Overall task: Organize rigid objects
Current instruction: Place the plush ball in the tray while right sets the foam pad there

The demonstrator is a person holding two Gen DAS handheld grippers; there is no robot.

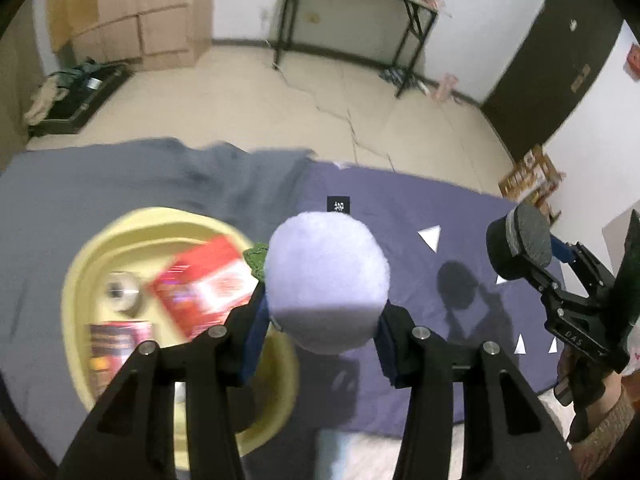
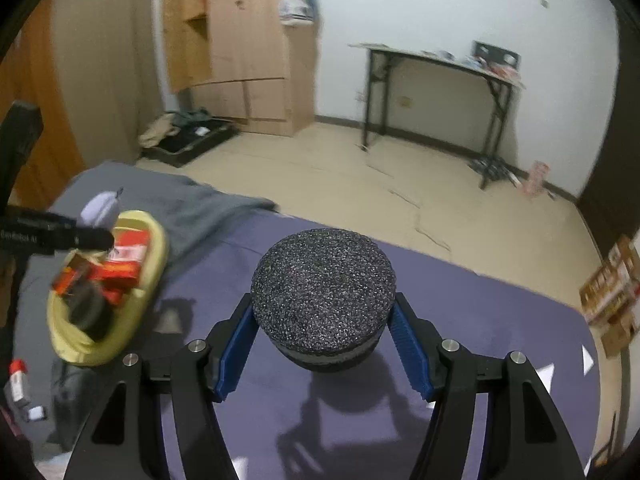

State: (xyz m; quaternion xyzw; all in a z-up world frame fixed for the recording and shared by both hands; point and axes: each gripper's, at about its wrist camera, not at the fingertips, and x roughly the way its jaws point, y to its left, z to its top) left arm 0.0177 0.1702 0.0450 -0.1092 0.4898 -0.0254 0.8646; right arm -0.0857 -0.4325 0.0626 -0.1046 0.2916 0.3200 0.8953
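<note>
Rigid objects are partly gathered already: the yellow basin (image 1: 80, 264) on the cloth-covered desk (image 1: 420, 208) holds red boxes (image 1: 204, 276) and what looks like a roll of tape (image 1: 122, 290), while you carry two more things above the cloth. Your left hand-held gripper (image 1: 324, 320) is pinching a pale lilac ball (image 1: 326, 280) from both sides, raised just beside the basin's right rim, which reads as the approach for dropping it in with the rest. Your right hand-held gripper (image 2: 324, 344) clamps a dark speckled round block (image 2: 324, 288), and you hold it well apart from the basin, over the bare purple cloth, probably so the two tools do not crowd each other while the left one unloads.

Much is uncertain. Both wrist views are smeared near the basin, so the box labels cannot be read and the count of items inside is a guess. The ball hides the left fingertips and part of the basin's near rim; a green scrap (image 1: 256, 258) peeks out behind it, and I cannot tell what it is. The block covers the right pads' contact faces likewise. In the right view a small red-capped item (image 2: 16, 380) at the left edge is cut off.
</note>
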